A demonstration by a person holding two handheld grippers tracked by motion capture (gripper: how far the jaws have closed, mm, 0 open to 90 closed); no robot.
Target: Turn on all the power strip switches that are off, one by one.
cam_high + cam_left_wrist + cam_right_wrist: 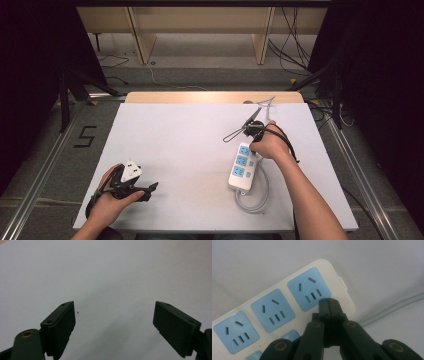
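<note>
- Power strip point(242, 168) lying flat right of centre on white table point(180, 150); white body, three pale blue outlets in a row, pale blue switches alongside, seen close in right gripper view point(274, 307).
- Far left of high view: dark floor with black "5" mark point(86, 136), metal rail point(42, 170) running along table's side, black stand legs point(65, 95) behind.
- Left gripper point(145, 189) low at near-left corner of table, held in left hand point(112, 200), small white block point(131, 171) on its top; jaws spread wide apart in left gripper view point(113, 322), nothing between, bare white surface beyond with tiny dark speck point(78, 312).
- Table surface plain white sheet, wooden edge strip point(215, 97) showing along far side.
- Behind table: pale wooden furniture legs point(142, 35), grey floor, loose cables point(292, 50) at back right.
- Right gripper point(252, 131) over far end of strip, held in right hand point(272, 145); jaws pressed fully together, gripping nothing, tips point(329, 302) over strip's end by last outlet; contact with strip not clear.
- Grey cord point(255, 197) leaving near end of strip, looping toward near edge; stretch of it also at right in right gripper view point(392, 308).
- Far right: second metal rail point(355, 160), dark floor, black stand point(335, 85).
</note>
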